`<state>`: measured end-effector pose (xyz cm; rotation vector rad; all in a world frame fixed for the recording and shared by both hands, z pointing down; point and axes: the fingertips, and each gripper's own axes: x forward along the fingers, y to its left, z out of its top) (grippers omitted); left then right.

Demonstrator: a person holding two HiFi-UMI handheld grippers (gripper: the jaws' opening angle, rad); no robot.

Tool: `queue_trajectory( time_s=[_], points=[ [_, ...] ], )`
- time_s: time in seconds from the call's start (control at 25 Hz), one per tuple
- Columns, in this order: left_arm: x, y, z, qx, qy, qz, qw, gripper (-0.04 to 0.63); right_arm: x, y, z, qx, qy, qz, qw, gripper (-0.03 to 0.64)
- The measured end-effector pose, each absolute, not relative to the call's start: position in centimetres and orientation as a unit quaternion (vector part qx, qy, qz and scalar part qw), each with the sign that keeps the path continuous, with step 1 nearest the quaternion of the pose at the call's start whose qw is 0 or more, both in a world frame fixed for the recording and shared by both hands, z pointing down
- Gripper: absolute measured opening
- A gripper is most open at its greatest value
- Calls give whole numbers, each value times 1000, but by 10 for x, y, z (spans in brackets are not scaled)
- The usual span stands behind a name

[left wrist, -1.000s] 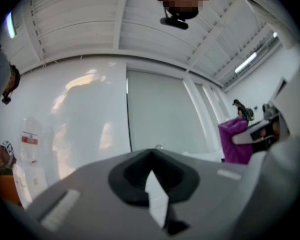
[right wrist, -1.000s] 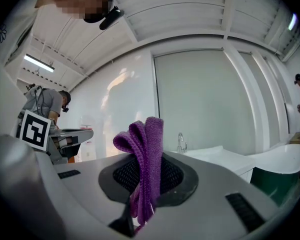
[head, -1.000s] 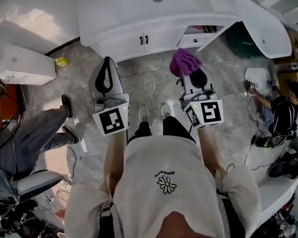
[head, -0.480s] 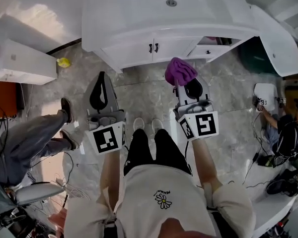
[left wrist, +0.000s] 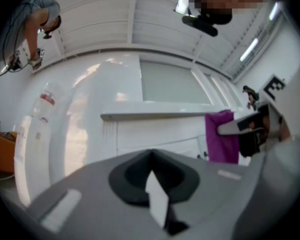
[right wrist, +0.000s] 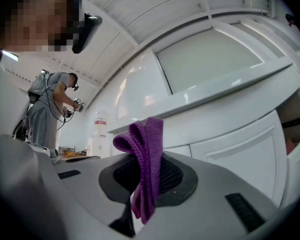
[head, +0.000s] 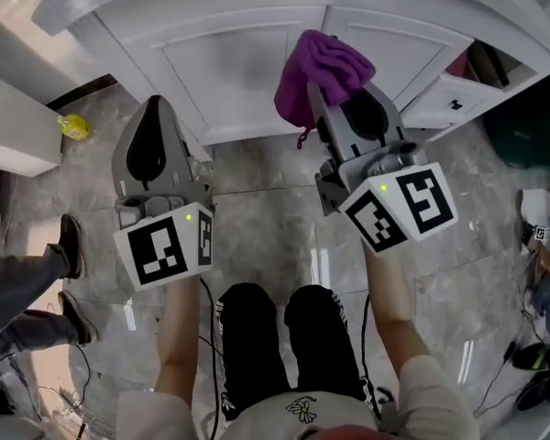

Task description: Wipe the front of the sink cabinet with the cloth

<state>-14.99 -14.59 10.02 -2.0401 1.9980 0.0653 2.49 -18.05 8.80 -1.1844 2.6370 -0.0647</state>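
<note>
The white sink cabinet (head: 229, 62) fills the top of the head view, its two panelled doors shut. My right gripper (head: 325, 94) is shut on a purple cloth (head: 319, 67), which it holds up in front of the right door; I cannot tell whether the cloth touches the door. In the right gripper view the cloth (right wrist: 147, 154) stands folded between the jaws, with the cabinet (right wrist: 230, 144) just beyond. My left gripper (head: 153, 108) is shut and holds nothing, level with the left door. From the left gripper view the cloth (left wrist: 220, 139) shows at the right.
A drawer (head: 449, 99) stands open at the cabinet's right end. A small yellow object (head: 73, 126) lies on the marble floor beside a white box (head: 9, 126). A seated person's shoes (head: 71, 236) are at the left. Another person (head: 545, 246) crouches at the right.
The head and both grippers have moved in close to the cabinet. The cloth, formerly over the floor in front of it, is now raised before the right door.
</note>
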Motion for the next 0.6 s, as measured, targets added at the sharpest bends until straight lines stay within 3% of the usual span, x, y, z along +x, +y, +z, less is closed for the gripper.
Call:
queue_trajectory(
  time_s=[0.28, 0.6],
  points=[
    [-151, -144, 211, -720, 674, 39, 159, 5, 2, -183, 183, -373, 918, -25, 128, 52],
    [-166, -131, 234, -714, 681, 72, 147, 5, 10, -179, 209, -384, 914, -45, 126, 52]
  ],
)
